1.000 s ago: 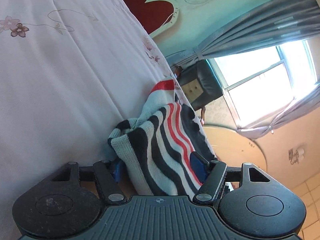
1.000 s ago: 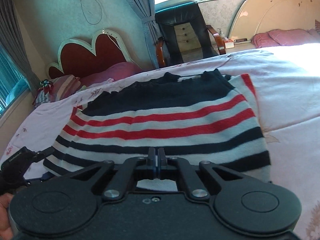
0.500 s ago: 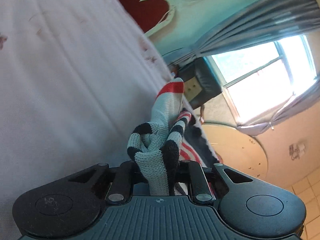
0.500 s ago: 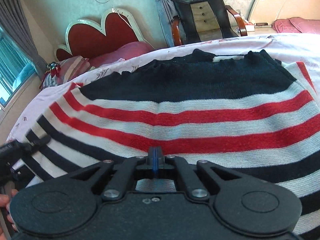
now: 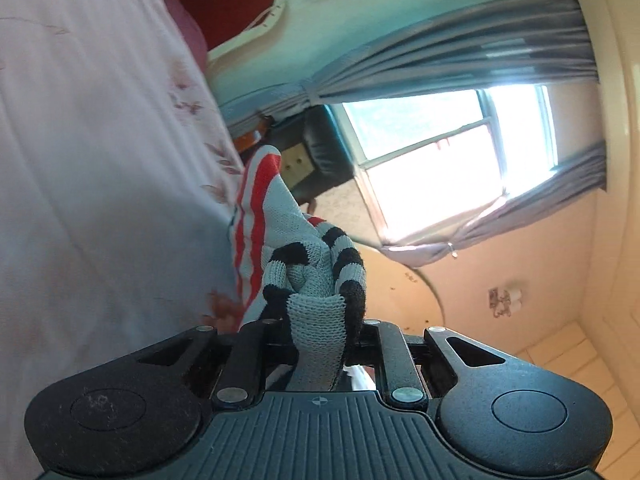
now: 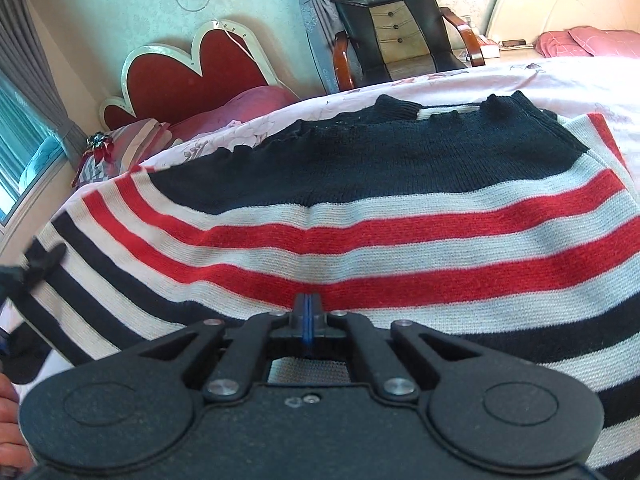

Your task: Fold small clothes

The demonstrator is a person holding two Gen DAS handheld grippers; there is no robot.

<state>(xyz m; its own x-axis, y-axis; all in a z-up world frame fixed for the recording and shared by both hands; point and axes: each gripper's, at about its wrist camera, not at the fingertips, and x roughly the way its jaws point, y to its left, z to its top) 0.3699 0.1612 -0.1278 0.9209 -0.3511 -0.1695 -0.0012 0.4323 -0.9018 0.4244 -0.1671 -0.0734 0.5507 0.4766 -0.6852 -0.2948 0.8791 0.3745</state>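
The left tongs (image 5: pixel 320 332) are clamped on a bunched corner of the striped sweater (image 5: pixel 316 280), the knit squeezed into a narrow fold between the jaws and lifted off the bedsheet (image 5: pixel 100 160). The right tongs (image 6: pixel 306 320) are pressed fully together, blue pads meeting, at the sweater's (image 6: pixel 360 220) near hem; whether any fabric is pinched between them cannot be told.

The right wrist view alone shows the sweater spread wide across the bed, dark yoke farthest away, with red, white and navy stripes, and the left tongs (image 6: pixel 36 268) blurred at its left corner. The left wrist view alone shows the window (image 5: pixel 460 160). Both show the armchair (image 6: pixel 400 20) and heart-shaped headboard (image 6: pixel 192 76).
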